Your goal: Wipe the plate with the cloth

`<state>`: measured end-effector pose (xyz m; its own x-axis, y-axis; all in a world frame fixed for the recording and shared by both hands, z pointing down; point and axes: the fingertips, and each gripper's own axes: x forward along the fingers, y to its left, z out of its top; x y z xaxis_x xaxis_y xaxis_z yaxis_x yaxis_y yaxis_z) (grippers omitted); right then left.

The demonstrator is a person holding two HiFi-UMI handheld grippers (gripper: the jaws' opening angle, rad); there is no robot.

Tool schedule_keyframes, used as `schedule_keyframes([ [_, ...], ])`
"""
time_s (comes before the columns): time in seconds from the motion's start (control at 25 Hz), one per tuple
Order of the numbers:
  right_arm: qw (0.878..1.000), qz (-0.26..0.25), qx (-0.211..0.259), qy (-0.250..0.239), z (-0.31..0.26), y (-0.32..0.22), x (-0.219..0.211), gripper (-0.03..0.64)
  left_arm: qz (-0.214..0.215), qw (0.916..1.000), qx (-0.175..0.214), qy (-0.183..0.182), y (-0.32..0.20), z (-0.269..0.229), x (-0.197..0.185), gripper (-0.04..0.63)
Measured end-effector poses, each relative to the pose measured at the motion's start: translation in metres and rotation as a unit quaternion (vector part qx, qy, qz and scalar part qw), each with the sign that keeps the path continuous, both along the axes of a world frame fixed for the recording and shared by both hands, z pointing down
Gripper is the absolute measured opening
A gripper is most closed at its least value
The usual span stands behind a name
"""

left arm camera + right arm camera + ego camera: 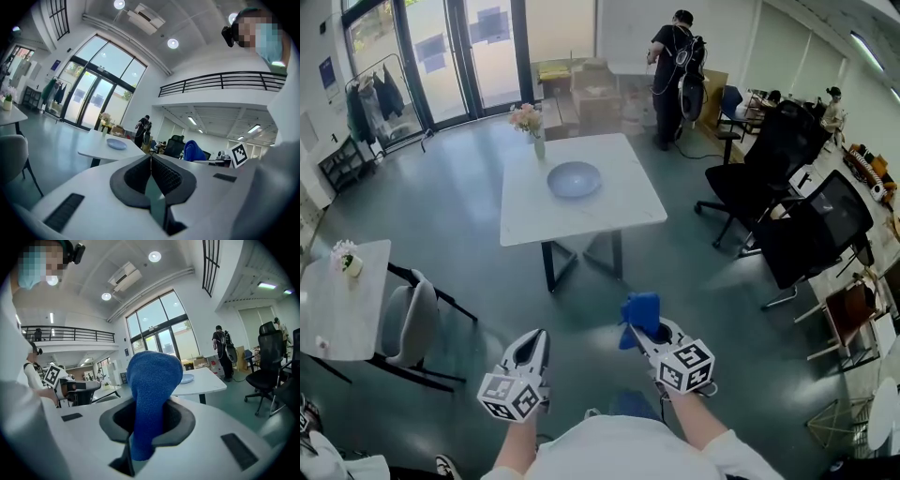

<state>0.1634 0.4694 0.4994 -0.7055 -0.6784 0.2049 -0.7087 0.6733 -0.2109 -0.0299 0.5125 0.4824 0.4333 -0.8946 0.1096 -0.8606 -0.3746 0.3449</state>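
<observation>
A pale blue plate [575,178] lies on a white square table [619,211] well ahead of me; the left gripper view shows the plate [116,144] small and far, the right gripper view shows the plate [186,378] partly behind the cloth. My right gripper [645,330] is shut on a blue cloth [639,317], which stands up between its jaws as a folded blue cloth [151,399]. My left gripper [530,349] is shut with nothing in it; its pads [159,174] meet. Both grippers are held over the floor, short of the table.
A vase of flowers [530,122] stands at the table's far left corner. Black office chairs [773,178] and desks fill the right. A second white table [342,300] with a grey chair [408,323] is at the left. A person [675,70] stands beyond the table by boxes.
</observation>
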Motion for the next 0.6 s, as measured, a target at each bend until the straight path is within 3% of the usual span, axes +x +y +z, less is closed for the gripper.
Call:
schedule_keyframes([
  [0.32,1.000,0.028,-0.012,0.002,0.018,-0.011,-0.005,0.084,0.002,0.9999,-0.013,0.002,-0.018,0.012,-0.011,0.032],
  [0.6,1.000,0.019,-0.012,-0.001,0.025,-0.063,-0.008,0.084,-0.004,0.9998,-0.018,-0.002,-0.069,0.019,-0.012,0.032],
])
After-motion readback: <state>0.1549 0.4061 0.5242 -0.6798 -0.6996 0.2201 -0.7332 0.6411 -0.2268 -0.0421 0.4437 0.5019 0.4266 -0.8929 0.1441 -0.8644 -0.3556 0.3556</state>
